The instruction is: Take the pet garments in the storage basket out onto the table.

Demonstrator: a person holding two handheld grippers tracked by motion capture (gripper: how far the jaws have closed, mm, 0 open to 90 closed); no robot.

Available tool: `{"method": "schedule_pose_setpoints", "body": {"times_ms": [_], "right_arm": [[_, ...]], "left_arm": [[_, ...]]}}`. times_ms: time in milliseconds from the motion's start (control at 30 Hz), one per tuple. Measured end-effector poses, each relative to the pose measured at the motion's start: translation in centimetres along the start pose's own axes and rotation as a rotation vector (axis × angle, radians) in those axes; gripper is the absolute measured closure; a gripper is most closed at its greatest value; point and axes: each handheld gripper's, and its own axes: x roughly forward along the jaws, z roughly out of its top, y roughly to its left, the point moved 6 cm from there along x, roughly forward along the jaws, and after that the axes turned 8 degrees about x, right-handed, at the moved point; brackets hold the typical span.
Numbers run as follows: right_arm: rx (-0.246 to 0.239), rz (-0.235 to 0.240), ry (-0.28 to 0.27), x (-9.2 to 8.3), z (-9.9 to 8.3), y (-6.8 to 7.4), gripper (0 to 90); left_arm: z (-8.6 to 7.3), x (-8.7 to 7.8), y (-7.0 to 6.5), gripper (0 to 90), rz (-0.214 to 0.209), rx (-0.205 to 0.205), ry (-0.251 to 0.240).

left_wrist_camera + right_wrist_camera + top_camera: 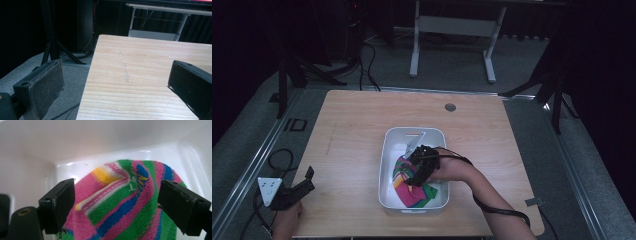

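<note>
Wooden surface (362,125): we log one white plastic bin (387,165) near its middle. Striped knitted cloth (120,202): inside the bin. Right gripper (414,175): over the cloth, fingers (58,205) apart. Left gripper (304,182): at the surface's near-left edge, fingers apart, empty.

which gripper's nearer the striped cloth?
Right. The right gripper is inside the white bin, open over the striped cloth; the left gripper sits off the table's left edge.

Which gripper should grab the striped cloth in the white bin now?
Right. The right gripper is already down inside the white bin, jaws open on either side of the striped cloth. The left gripper sits open at the table's near left edge.
</note>
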Motion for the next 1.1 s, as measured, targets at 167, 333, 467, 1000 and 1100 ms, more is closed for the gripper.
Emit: {"method": "schedule_pose_setpoints", "body": {"times_ms": [167,333,467,1000,1100], "right_arm": [[-0.004,-0.025,0.064,1.3,0.2,0.1,14.1],[-0.015,-0.049,0.130,2.6,0.0,0.4,14.7],[-0.061,-0.090,0.182,3.8,-0.3,0.7,21.5],[-0.067,-0.132,0.111,0.2,0.5,0.9,76.9],[-0.060,-0.143,0.064,-1.9,1.2,0.8,76.9]], "left_arm": [[0.0,0.0,0.0,0.9,-0.001,-0.001,0.001],[0.0,0.0,0.0,0.9,-0.002,0.000,0.002],[0.0,0.0,0.0,0.9,-0.002,0.000,0.002],[0.0,0.0,0.0,0.9,0.000,-0.001,0.004],[0.0,0.0,0.0,0.9,0.000,0.000,0.003]]}}
